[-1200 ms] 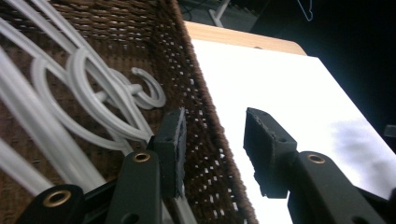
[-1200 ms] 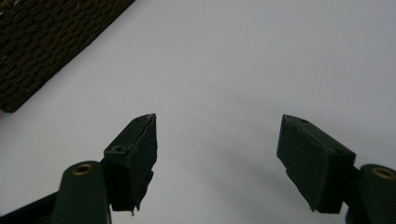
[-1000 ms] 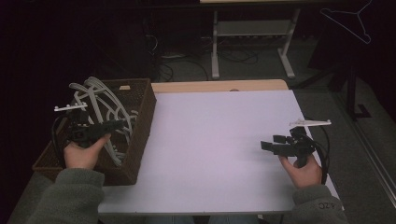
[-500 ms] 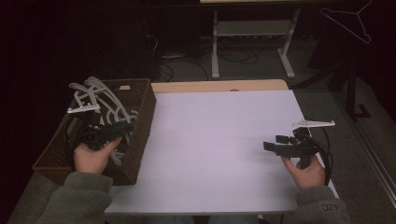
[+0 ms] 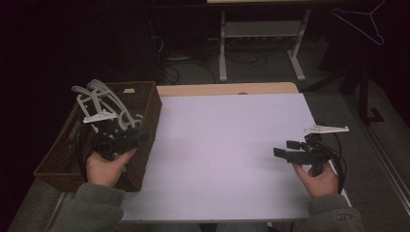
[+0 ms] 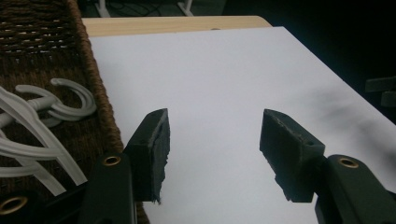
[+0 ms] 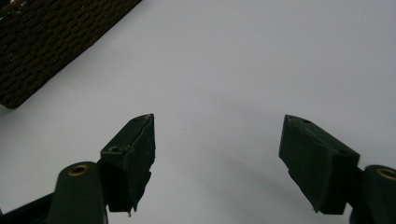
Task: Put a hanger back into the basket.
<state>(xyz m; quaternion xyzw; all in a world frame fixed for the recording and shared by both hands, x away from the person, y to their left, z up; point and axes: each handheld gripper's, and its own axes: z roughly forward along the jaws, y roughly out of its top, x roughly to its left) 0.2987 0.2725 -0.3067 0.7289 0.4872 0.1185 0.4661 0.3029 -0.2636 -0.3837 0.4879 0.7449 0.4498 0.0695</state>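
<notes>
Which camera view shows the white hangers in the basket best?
The high view: the white hangers show whole, piled in the wicker basket. The left gripper view shows some hooks and arms at its left edge; the right gripper view shows a basket wall.

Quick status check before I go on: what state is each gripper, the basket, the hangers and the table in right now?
Left gripper: open, jaws just been opening, nothing between them, at the basket's edge.
Right gripper: open, empty, over the table.
Wicker basket: upright on the table's left end, holding hangers.
White hangers: piled in the basket, some sticking up above its rim.
White table: bare between the grippers.
</notes>
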